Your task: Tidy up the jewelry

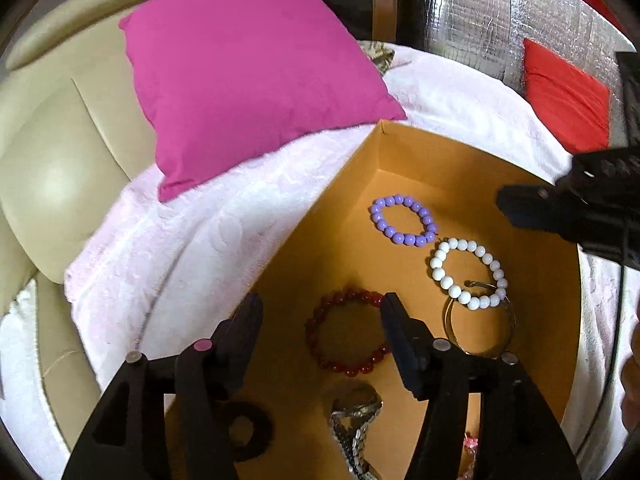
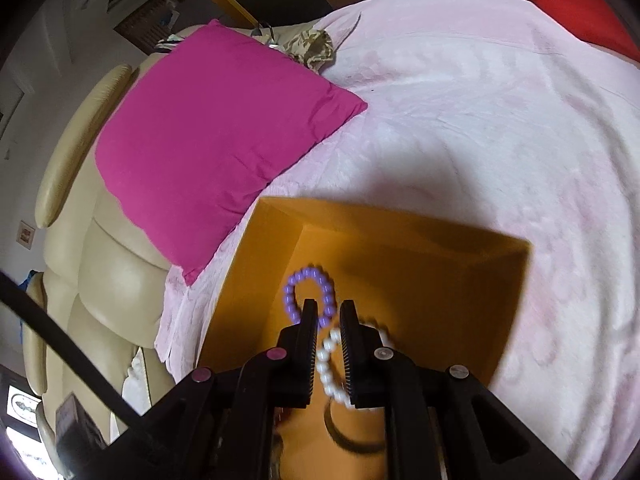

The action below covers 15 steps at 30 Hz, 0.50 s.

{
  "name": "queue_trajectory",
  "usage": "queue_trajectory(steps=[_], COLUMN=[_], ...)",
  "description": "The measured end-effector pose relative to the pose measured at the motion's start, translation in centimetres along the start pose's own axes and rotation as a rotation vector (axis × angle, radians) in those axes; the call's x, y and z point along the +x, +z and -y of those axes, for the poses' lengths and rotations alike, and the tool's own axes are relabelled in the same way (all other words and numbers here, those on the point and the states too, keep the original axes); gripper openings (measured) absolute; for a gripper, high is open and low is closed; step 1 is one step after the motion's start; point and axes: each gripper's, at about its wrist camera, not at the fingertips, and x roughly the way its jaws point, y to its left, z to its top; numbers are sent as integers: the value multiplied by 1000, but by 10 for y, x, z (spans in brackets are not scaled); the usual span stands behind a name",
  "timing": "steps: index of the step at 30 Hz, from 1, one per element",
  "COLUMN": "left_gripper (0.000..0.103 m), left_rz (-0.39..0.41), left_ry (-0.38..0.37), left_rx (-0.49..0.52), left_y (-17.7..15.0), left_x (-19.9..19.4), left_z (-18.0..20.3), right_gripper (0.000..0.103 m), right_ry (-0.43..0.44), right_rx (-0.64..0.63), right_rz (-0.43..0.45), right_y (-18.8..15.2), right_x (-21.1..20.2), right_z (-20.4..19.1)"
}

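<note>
Left wrist view: white bracelet (image 1: 468, 272) lies in orange box (image 1: 540, 320) on bed, light, slippery, floppy; pinch beads sideways. Left claw (image 1: 320, 312) spread, empty. Right claw (image 2: 329, 312) narrowly parted, seemingly empty.

no readable text or labels, as far as visible.

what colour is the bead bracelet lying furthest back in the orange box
Purple, or lilac: the purple bracelet shows best in the left wrist view.

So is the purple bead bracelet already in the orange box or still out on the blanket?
In. The purple bracelet lies flat on the orange box floor, beside the white bracelet.
</note>
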Motion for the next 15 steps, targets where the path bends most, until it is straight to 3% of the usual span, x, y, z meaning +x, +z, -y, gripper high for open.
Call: queue_trajectory(steps=[4,15], left_gripper=[72,83], left_rz=[69,222], left_ry=[53,119], left_rx=[23,26], left_y=[-5,-24], left_x=[-23,-96], left_z=[7,15], right_gripper=[51,51], right_ry=[-14,-106], right_rx=[-51,-231], right_rz=[38,141], right_y=[-23,-88], right_x=[-31,-115], right_z=[-3,-15])
